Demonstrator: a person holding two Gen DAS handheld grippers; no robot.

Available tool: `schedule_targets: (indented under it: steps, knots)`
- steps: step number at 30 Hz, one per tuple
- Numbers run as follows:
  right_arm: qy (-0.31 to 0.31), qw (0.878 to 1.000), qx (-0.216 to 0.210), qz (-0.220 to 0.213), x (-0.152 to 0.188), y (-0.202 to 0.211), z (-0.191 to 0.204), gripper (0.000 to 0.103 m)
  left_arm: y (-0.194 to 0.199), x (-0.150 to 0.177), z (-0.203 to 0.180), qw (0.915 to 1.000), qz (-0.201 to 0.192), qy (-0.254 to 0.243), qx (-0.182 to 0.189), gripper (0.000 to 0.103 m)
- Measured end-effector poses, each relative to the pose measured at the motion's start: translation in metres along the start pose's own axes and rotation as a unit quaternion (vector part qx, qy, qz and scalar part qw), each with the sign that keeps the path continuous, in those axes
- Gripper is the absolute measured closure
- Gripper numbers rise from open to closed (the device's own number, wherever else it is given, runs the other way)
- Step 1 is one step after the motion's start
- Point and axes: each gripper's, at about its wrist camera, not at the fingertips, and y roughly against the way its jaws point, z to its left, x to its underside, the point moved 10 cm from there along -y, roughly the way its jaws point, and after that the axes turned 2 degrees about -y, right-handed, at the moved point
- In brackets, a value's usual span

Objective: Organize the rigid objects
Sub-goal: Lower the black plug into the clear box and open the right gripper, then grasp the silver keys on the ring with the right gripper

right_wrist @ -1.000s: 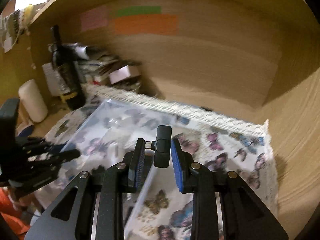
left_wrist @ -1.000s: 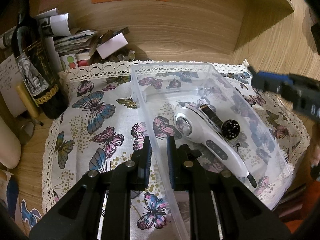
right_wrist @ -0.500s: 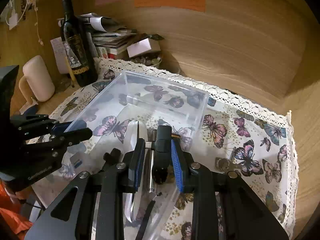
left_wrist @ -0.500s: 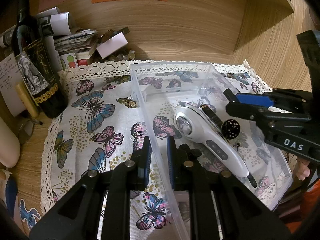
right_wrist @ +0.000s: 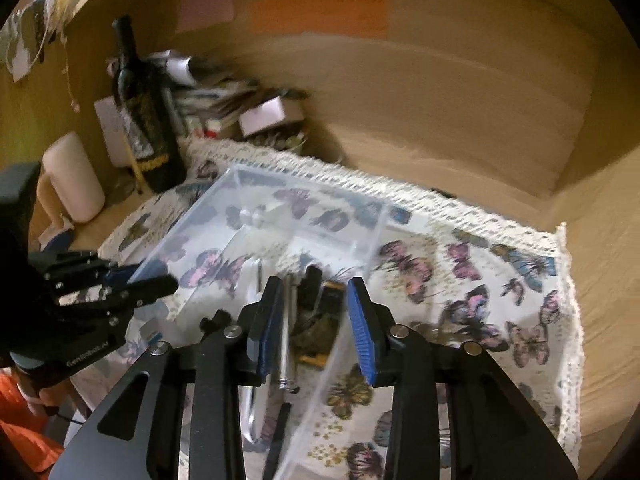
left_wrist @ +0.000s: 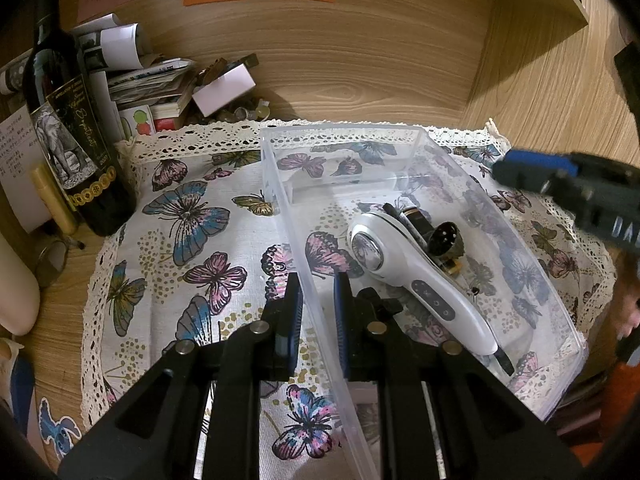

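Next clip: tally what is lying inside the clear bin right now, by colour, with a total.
White: 1, the handheld device
Black: 1, the small black piece lying against the device's far side
Total: 2 in the bin

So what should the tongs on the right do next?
Probably lift up and away. The right tongs are opening with nothing pinched, and the small black adapter already lies in the clear box beside the white device. The left tongs steady the wall.
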Motion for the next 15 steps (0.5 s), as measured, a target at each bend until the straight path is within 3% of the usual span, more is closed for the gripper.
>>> schedule_targets:
  steps: [6,12,15]
  knots:
    - [-0.029,0.998,0.057,-0.021,-0.011,0.013,-0.045,0.065,0.0,0.0,0.0,1.0,0.0,0.0,0.0,0.089]
    - [-0.063,0.993,0.098,0.001,0.003,-0.002,-0.089,0.065,-0.001,0.001,-0.001,1.0,0.0,0.003,0.002,0.089]
    - [-0.087,0.991,0.092,0.03,0.019,-0.021,-0.104,0.065,-0.001,0.001,-0.001,1.0,0.0,0.003,0.002,0.089]
